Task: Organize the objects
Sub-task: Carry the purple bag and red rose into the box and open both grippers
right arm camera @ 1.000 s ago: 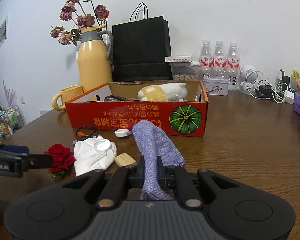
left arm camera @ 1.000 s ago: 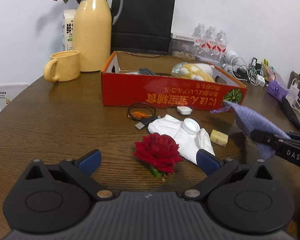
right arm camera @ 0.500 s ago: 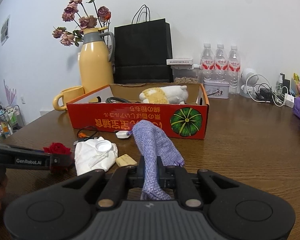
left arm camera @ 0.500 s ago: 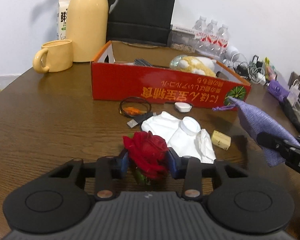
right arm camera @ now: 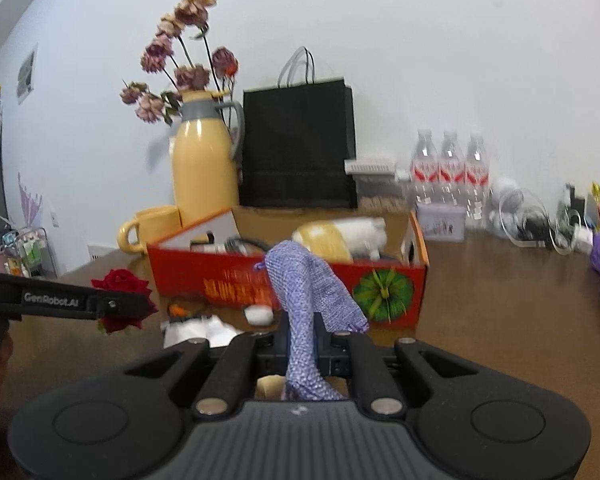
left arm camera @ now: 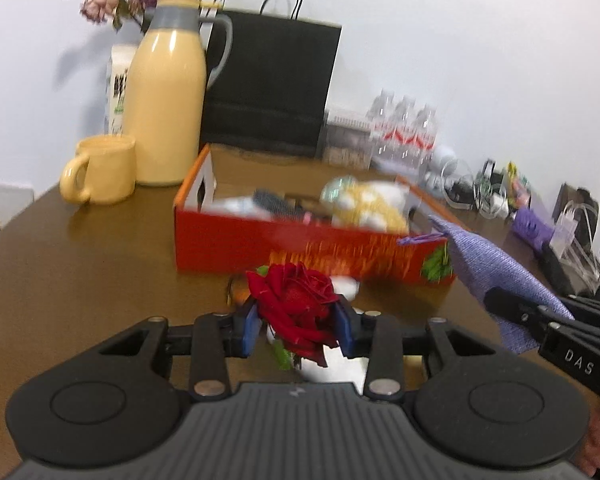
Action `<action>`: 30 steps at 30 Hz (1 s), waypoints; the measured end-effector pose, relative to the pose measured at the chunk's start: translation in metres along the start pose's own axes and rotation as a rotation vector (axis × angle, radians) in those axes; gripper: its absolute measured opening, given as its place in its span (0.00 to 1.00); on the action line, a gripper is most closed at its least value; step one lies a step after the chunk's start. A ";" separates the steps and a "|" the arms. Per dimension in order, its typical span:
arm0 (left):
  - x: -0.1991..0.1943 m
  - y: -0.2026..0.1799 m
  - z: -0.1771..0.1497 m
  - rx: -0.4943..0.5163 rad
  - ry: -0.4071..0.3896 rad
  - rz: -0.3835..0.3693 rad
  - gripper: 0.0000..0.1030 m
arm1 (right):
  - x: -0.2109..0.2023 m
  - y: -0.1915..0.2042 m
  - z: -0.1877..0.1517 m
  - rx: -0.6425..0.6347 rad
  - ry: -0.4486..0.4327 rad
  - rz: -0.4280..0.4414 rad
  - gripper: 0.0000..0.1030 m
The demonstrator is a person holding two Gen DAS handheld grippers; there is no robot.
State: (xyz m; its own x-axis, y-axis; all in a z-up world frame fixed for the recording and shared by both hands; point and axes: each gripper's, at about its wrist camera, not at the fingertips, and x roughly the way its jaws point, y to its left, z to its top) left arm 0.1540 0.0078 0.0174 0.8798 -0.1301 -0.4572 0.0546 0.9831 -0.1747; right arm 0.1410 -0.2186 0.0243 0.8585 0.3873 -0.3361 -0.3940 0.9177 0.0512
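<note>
Even, bright indoor light is filling both views. Motion blur is smearing the red box (left arm camera: pixel 300 240) and its print, while fisheye distortion is bowing the wall and worktop (left arm camera: pixel 80 280) edges. Corners are darkening into vignette.

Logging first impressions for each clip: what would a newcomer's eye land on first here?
Probably the red rose, pinched in the left claw in the middle foreground, clear of the table. Next, the purple knitted pouch clamped in the right claw, and behind both the red cardboard box with a plush toy inside.
</note>
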 end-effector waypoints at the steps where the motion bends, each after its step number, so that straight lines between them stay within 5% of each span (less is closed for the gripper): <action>1: 0.001 -0.001 0.008 0.002 -0.020 -0.002 0.37 | 0.002 0.001 0.006 -0.005 -0.011 0.003 0.07; 17: 0.073 0.006 0.104 -0.048 -0.134 0.015 0.37 | 0.107 0.021 0.095 -0.057 -0.057 0.035 0.07; 30: 0.146 0.024 0.118 -0.059 -0.093 0.069 0.37 | 0.200 0.012 0.095 -0.032 0.038 0.012 0.07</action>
State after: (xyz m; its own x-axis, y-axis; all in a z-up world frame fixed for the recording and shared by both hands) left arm 0.3395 0.0280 0.0495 0.9208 -0.0472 -0.3872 -0.0329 0.9797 -0.1976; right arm 0.3390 -0.1219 0.0472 0.8407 0.3941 -0.3713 -0.4150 0.9095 0.0258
